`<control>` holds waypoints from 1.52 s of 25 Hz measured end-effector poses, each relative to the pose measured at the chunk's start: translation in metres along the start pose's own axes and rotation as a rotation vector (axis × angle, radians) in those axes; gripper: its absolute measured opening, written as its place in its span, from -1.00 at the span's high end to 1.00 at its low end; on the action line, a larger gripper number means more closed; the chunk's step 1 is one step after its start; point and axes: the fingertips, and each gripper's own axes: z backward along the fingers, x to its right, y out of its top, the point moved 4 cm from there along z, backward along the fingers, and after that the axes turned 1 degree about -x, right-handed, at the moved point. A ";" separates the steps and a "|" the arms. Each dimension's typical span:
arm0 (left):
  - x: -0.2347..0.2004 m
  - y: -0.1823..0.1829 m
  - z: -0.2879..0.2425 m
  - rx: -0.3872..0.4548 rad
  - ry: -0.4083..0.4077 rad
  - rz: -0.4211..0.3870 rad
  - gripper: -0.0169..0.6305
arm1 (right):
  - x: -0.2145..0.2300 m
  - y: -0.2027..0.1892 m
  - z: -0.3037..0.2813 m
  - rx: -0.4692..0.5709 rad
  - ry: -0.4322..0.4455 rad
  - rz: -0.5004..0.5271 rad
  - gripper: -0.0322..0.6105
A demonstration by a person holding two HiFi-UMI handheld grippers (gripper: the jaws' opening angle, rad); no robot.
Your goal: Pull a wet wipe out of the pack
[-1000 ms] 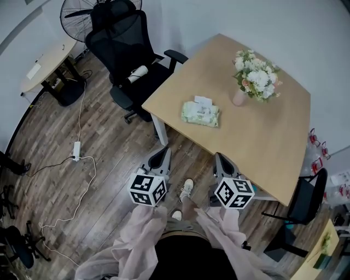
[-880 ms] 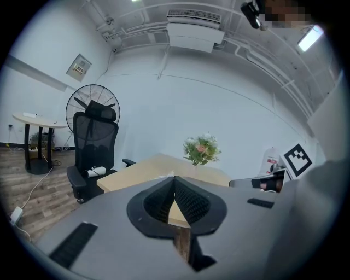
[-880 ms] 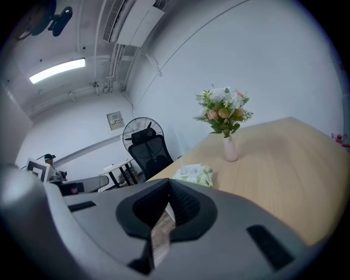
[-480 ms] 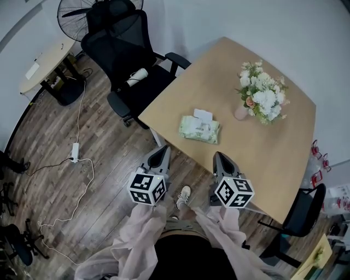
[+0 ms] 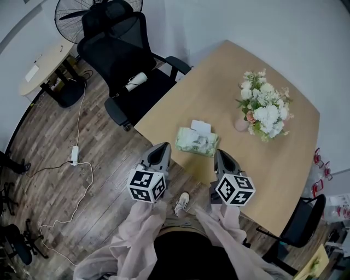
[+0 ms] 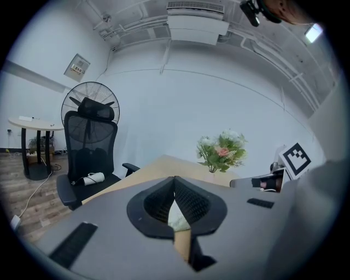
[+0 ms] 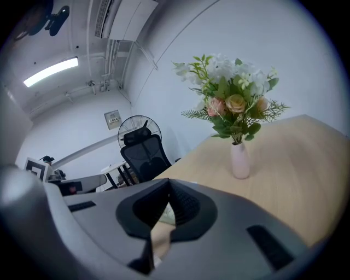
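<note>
The wet wipe pack (image 5: 197,141) is green and white with a white flap (image 5: 200,126). It lies flat near the front edge of the light wooden table (image 5: 273,158). My left gripper (image 5: 162,146) hangs over the floor just left of the pack, its jaws shut and empty. My right gripper (image 5: 220,154) sits at the table's edge just right of the pack, also shut and empty. Neither touches the pack. In the left gripper view, a pale bit of the pack (image 6: 176,215) shows through the gap behind the closed tips of the left gripper (image 6: 175,178). The right gripper (image 7: 168,180) also shows its tips closed.
A pink vase of flowers (image 5: 262,104) stands on the table behind the pack. A black office chair (image 5: 128,60) stands left of the table, a fan (image 5: 82,13) behind it. A power strip and cable (image 5: 74,156) lie on the wooden floor. Another chair (image 5: 298,219) is at the right.
Both grippers have moved forward toward the table. The pack now lies between their tips instead of well ahead of them. Both stay shut.
</note>
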 end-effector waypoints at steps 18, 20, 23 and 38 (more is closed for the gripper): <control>-0.014 -0.010 -0.051 -0.038 0.003 0.006 0.91 | 0.031 -0.007 -0.044 -0.081 -0.021 0.034 0.86; -0.015 -0.012 -0.050 -0.041 0.002 0.007 0.91 | 0.030 -0.008 -0.044 -0.082 -0.015 0.038 0.86; -0.019 -0.018 -0.049 -0.053 0.002 0.014 0.91 | 0.028 -0.011 -0.044 -0.078 0.000 0.035 0.85; -0.042 -0.019 -0.072 -0.127 -0.058 0.007 0.91 | 0.002 -0.036 -0.076 -0.198 0.043 0.135 0.29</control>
